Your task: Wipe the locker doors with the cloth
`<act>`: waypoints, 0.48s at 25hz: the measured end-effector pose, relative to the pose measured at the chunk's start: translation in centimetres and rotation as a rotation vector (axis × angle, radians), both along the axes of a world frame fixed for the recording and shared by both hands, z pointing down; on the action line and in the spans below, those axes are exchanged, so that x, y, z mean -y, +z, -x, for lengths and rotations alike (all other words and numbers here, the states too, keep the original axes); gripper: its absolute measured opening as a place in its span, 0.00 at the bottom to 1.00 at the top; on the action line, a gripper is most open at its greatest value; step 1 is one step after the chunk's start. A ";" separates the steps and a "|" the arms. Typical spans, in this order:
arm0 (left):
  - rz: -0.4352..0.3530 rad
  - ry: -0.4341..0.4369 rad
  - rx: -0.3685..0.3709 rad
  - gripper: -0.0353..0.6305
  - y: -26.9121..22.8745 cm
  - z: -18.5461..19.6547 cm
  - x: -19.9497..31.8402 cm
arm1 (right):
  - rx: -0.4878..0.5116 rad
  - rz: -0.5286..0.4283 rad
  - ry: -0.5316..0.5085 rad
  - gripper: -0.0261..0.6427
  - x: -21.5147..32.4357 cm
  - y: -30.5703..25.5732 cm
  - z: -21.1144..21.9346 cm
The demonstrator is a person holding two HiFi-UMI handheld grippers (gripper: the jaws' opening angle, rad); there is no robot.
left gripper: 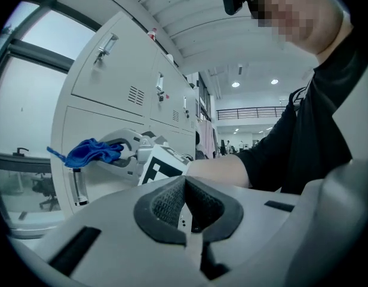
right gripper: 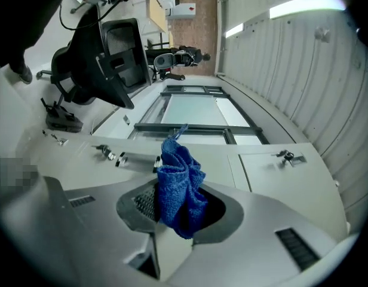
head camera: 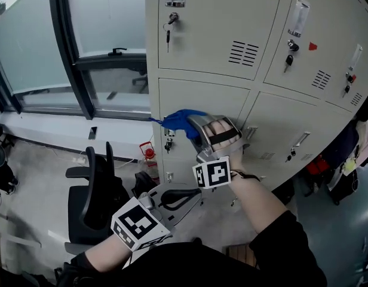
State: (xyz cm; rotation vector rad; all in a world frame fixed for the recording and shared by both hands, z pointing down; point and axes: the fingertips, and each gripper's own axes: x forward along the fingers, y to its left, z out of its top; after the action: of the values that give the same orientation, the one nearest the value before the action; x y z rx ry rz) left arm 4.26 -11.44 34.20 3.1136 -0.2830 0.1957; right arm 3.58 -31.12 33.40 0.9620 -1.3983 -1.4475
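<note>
Right gripper view shows the blue cloth [right gripper: 179, 187] bunched and clenched in the right claw [right gripper: 179, 213], held at the middle locker door [head camera: 202, 100] near its left edge. The left claw [left gripper: 187, 205] is closed on nothing. The cloth is judged light, soft and limp; a pinch across its bunched middle is advised, with folds left free for wiping.

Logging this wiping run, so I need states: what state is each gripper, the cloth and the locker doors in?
left gripper: shut, nothing between its jaws.
right gripper: shut on the blue cloth.
blue cloth: bunched, sticking out past the jaws.
locker doors: all closed, keys in several locks.
</note>
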 end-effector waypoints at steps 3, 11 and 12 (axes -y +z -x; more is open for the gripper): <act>0.005 -0.031 0.002 0.06 0.0 1.8 0.2 | 0.001 0.021 -0.027 0.19 1.6 1.0 3.4; 0.036 -0.077 0.023 0.06 1.4 4.3 0.8 | -0.003 0.031 -0.024 0.19 3.5 1.9 4.2; 0.033 -0.072 0.023 0.06 1.5 4.1 0.8 | 0.000 0.031 -0.017 0.19 3.3 1.8 3.6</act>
State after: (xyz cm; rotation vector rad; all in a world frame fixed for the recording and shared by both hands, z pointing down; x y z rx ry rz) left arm 0.14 -12.29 35.66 3.0643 -0.3881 0.2326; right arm 0.00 -34.44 35.22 0.9329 -1.4278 -1.4338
